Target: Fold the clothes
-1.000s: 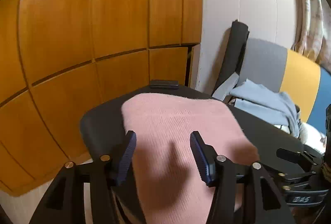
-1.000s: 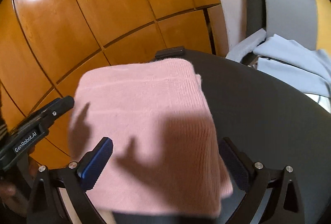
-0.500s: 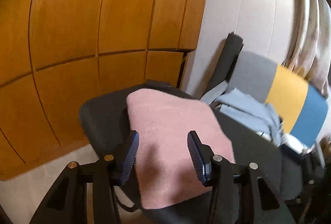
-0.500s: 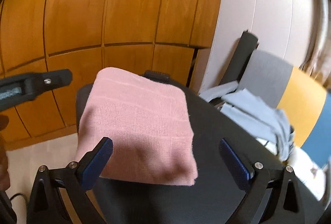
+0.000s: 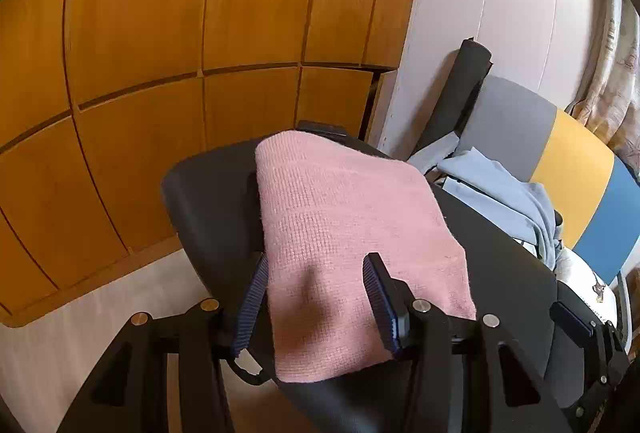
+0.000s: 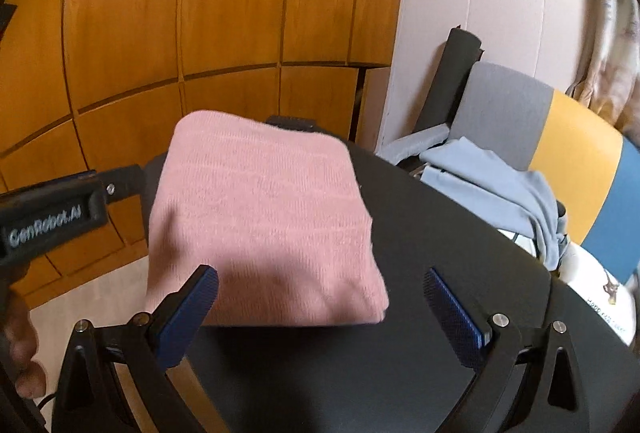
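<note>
Surface: black bench (image 5: 208, 193), wooden panel wall (image 5: 160, 33) behind | pink knit garment (image 5: 344, 217) folded square, frame centre | left gripper (image 5: 316, 305) released, straddling its near edge | right gripper (image 6: 320, 309) released.

Wooden cabinets (image 5: 192, 33), multicoloured chair (image 5: 560, 153)

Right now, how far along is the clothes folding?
Done: the pink sweater lies folded in a neat rectangle on the black table. In hand: nothing; both the left gripper and the right gripper are open and empty. Left: a light blue garment is heaped, unfolded, on the chair.
</note>
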